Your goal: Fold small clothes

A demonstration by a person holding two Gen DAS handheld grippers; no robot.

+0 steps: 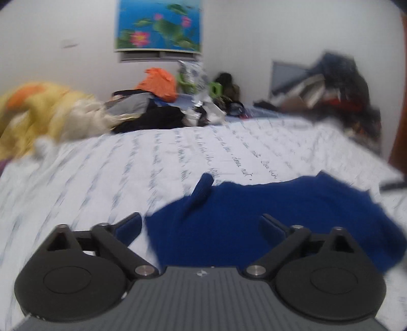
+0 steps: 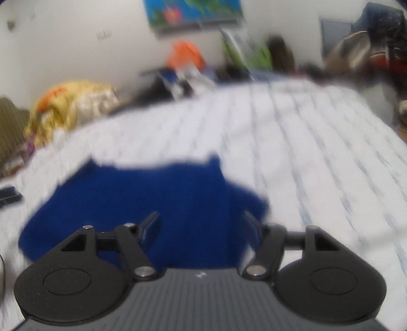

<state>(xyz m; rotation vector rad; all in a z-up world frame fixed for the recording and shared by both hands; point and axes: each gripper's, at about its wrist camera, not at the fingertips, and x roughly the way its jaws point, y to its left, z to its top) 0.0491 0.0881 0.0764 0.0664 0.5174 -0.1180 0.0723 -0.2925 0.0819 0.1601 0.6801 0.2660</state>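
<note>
1. The blue garment (image 1: 267, 224) lies flat on the white lettered bedsheet (image 1: 127, 163), bare sheet open beyond its far edge.
2. The left gripper (image 1: 201, 225) and right gripper (image 2: 201, 225) both hover over it, jaws spread, holding nothing.
3. Only the left view shows a strap-like strip raised (blurred).
4. Piled clothes (image 1: 152, 112) and a lotus picture (image 1: 159, 24) line the far wall.

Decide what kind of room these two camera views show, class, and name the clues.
Most likely a bedroom: a bed with a white printed sheet, a yellow blanket bunched at its far side, and heaped clothes by the wall.
</note>
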